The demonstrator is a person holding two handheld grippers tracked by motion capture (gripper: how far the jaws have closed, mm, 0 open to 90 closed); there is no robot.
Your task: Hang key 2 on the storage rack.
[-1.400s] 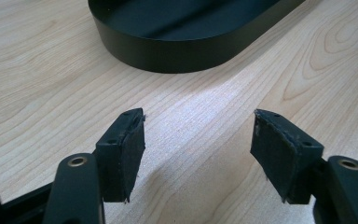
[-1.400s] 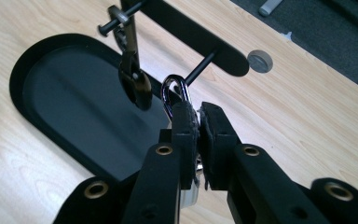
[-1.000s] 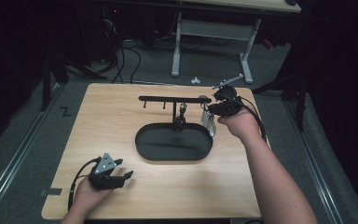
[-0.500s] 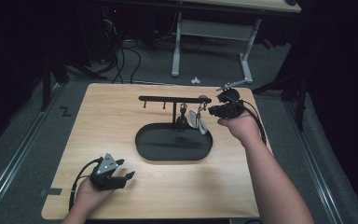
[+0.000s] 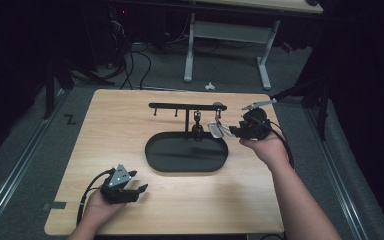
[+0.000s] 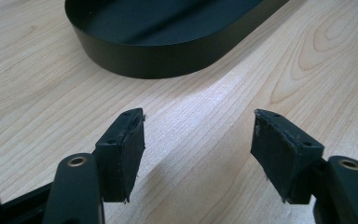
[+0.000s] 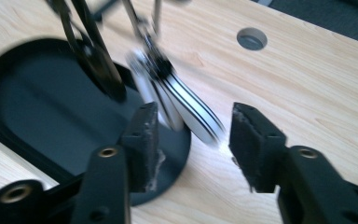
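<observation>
Now the right gripper sits at the rack, its jaws apart on either side of the hanging keys, which dangle from a hook at the rack's right end, tilted over the rim of the black tray. To do this well, I'd say wait for the bunch to settle, because it looks blurred. The left gripper rests open on the table, near the tray, holding nothing. No brand, label or writing is readable anywhere.

A light wooden table carries a black oval tray.
</observation>
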